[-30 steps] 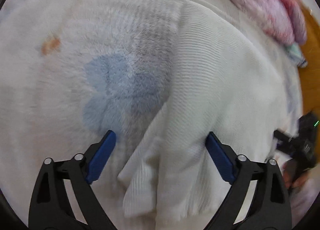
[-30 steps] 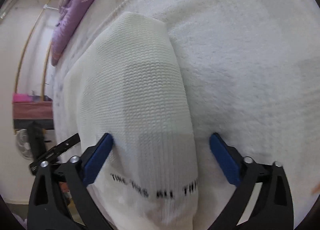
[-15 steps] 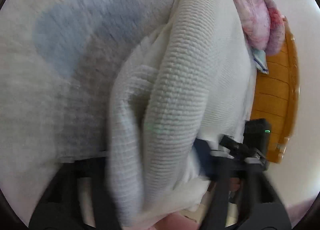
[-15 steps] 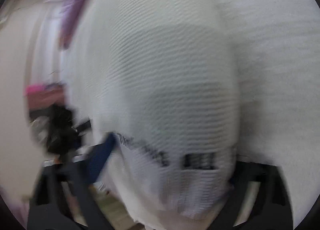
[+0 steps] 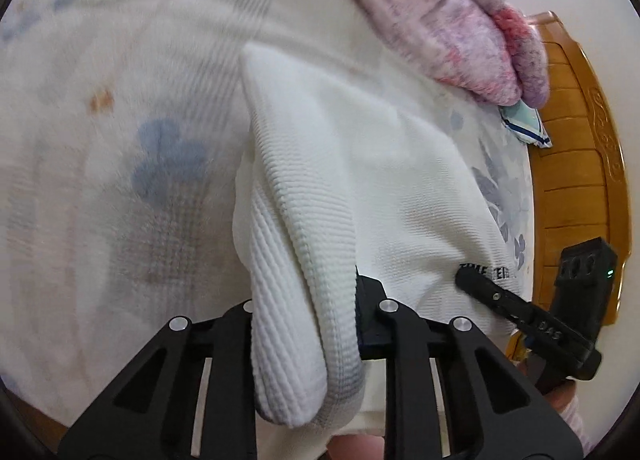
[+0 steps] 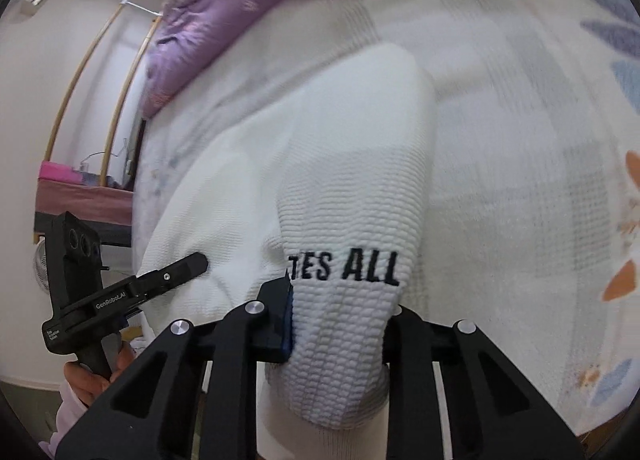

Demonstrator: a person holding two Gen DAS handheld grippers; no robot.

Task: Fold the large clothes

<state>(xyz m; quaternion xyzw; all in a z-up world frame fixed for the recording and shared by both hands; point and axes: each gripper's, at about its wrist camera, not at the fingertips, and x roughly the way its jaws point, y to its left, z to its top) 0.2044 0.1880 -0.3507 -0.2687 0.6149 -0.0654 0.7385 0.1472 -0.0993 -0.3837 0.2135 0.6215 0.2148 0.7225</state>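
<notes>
While both grippers clamp sweater (image 5: 304, 300), pink quilt (image 5: 440, 19) sits nr.

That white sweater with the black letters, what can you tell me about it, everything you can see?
The white sweater is a thick waffle-textured knit with black letters reading "TES ALL" near one edge. It lies partly on a pale flowered bedspread. The left gripper and the right gripper have just closed, each pinching a bunched fold of it at its near end, which is raised off the bed while the far end trails down onto it.
</notes>
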